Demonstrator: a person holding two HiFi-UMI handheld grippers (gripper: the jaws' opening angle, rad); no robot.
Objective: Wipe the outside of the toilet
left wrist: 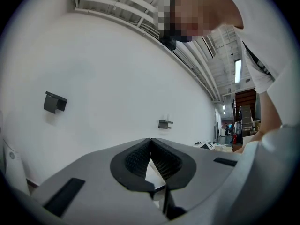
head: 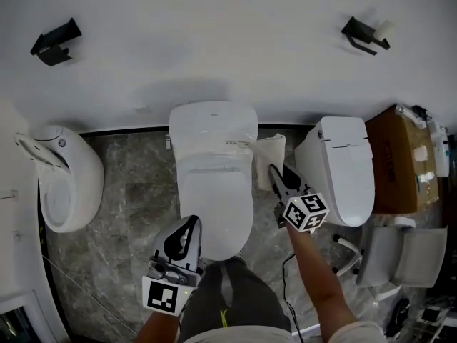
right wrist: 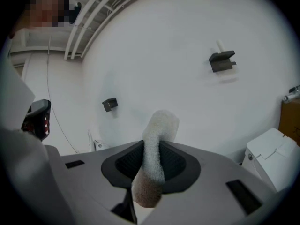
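In the head view the white toilet stands with its lid down against the wall. To its right, my right gripper is shut on a white cloth, which hangs between this toilet and the one beside it. In the right gripper view the cloth sticks up from between the jaws, with the right gripper aimed at the wall. Near the bowl's front left, my left gripper is shut and holds nothing. In the left gripper view the left gripper shows its tips touching.
A second toilet stands at the right and a rounded white fixture at the left. A cardboard box and a chair crowd the right side. Black brackets hang on the wall. The person's legs are in front of the bowl.
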